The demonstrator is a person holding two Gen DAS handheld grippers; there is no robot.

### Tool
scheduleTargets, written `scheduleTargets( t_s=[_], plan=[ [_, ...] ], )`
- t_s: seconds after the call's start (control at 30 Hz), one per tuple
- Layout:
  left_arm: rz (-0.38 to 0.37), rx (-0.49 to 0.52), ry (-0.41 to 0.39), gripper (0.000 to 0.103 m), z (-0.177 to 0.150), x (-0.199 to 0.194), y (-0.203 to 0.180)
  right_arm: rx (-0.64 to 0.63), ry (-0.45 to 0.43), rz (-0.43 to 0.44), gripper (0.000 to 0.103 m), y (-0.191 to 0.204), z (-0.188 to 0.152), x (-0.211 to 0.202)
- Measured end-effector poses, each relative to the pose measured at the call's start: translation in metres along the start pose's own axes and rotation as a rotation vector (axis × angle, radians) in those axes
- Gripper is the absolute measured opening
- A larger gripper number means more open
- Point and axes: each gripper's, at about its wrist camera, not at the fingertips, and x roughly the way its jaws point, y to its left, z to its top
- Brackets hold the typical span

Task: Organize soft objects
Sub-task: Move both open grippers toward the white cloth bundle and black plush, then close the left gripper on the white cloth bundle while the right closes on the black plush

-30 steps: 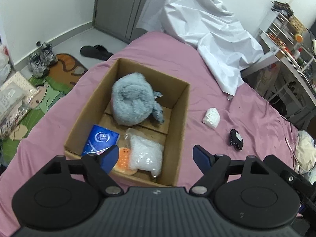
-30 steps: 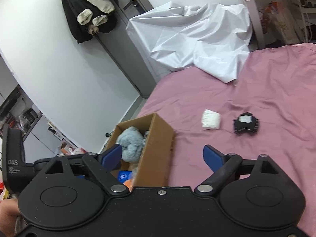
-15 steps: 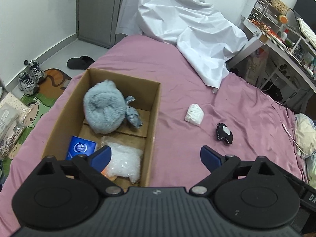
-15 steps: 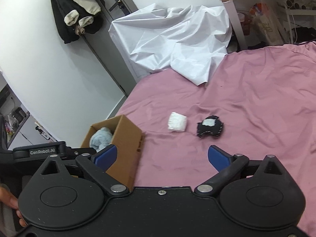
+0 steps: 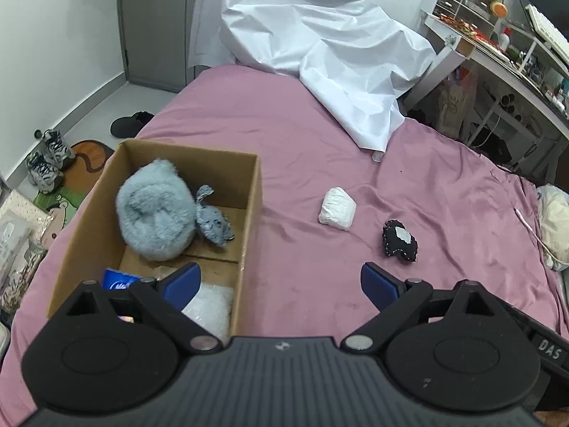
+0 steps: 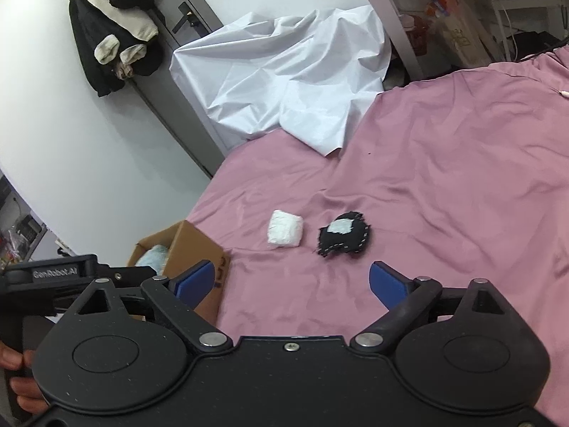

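**Operator:** Report task status, left wrist view.

**Inspector:** The cardboard box (image 5: pixel 160 220) occupies the left centre of the frame, resting on the pink bedsheet (image 5: pixel 320 142). Loaded so far: a grey plush toy (image 5: pixel 156 210) in the far half of the box, a blue packet (image 5: pixel 119 280) and a clear plastic bag (image 5: pixel 209 306) in the near half, both partly hidden behind the gripper. Anything else under them cannot be determined.

**Operator:** Items outstanding?

**Inspector:** Two. A white wrapped bundle (image 5: pixel 337 209) lies right of centre, apart from the box. A black stitched pouch (image 5: pixel 399 241) with a pale patch lies just beside it, further right and lower in the frame. In the right wrist view the same pair appears at centre: bundle (image 6: pixel 285 229), then pouch (image 6: pixel 343 237), not touching. Judged from this, the task is past its midpoint, with two transfers remaining.

**Operator:** Gripper condition?

**Inspector:** Left gripper (image 5: pixel 281 283): jaws spread wide, nothing between them, one blue pad over the box's near right corner. Right gripper (image 6: pixel 290 283): jaws likewise spread and empty, aimed at the sheet below the two loose items. Neither touches an item.

**Operator:** Other objects?

**Inspector:** A white sheet (image 5: pixel 320 57) is draped at the upper centre. Whether it belongs to the task cannot be determined. The box still has room along its right inner side for the small items.
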Motion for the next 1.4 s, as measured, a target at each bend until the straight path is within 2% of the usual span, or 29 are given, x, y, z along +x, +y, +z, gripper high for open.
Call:
scheduleTargets(
  t_s=[0.37, 0.73, 0.87, 0.93, 1.1, 1.23, 1.4],
  plan=[
    [-0.026, -0.006, 0.025, 0.093, 0.020, 0.039, -0.022, 0.073, 0.072, 0.042, 0.070, -0.028, -0.002, 0.042],
    [-0.067, 0.083, 0.055, 0.080, 0.039, 0.081, -0.049, 0.218, 0.114, 0.114, 0.067, -0.065, 0.006, 0.071],
    [-0.067, 0.088, 0.084, 0.072, 0.046, 0.103, -0.051, 0.257, 0.127, 0.140, 0.063, -0.073, 0.017, 0.090],
    [-0.072, 0.083, 0.099, 0.071, 0.049, 0.114, -0.052, 0.251, 0.130, 0.145, 0.061, -0.076, 0.019, 0.096],
    [-0.090, 0.065, 0.140, 0.063, 0.053, 0.143, -0.054, 0.266, 0.148, 0.152, 0.047, -0.085, 0.016, 0.105],
    [-0.114, 0.047, 0.171, 0.061, 0.056, 0.163, -0.058, 0.275, 0.165, 0.163, 0.031, -0.091, 0.017, 0.112],
    [-0.113, 0.085, 0.199, 0.059, 0.055, 0.180, -0.065, 0.304, 0.177, 0.182, 0.027, -0.097, 0.018, 0.117]
  ],
)
